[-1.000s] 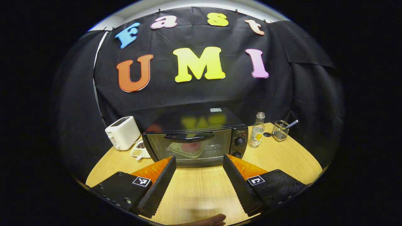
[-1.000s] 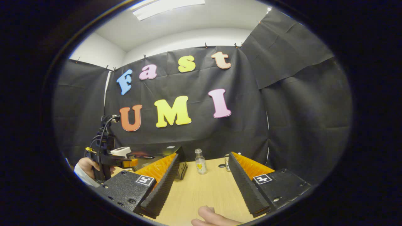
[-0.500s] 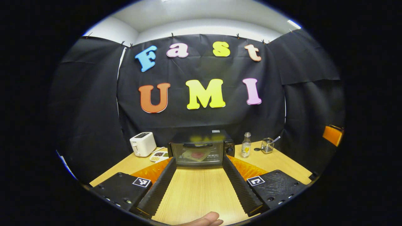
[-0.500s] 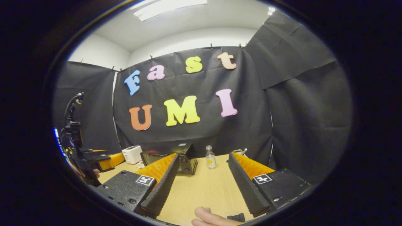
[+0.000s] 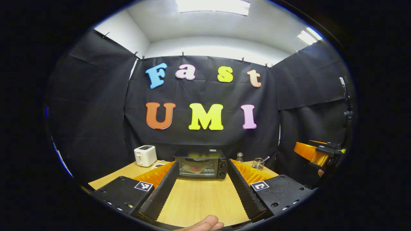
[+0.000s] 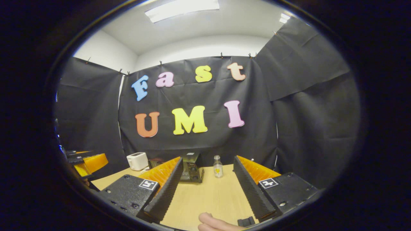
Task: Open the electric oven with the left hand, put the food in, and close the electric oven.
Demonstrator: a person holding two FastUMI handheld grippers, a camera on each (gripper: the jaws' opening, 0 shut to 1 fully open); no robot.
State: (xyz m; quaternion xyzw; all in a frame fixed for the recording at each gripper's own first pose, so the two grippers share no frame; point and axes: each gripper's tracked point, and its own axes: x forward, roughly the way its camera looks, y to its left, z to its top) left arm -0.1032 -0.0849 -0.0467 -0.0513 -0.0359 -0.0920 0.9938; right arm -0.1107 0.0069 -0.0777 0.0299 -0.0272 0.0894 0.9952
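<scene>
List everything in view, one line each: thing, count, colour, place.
table: one, light wood, under everything.
electric oven: one, black, door shut, middle of the table's far side.
food: one, pinkish on a pale plate, inside the oven behind the glass.
toaster: one, white, left of the oven.
small dish: one, white, between toaster and oven; contents too small to tell.
bottle: one, clear with a yellow mark, right of the oven.
wire holder: one, metal, right of the bottle.
left tongs: one pair, open, empty, above the table's near side.
right tongs: one pair, open, empty.
</scene>
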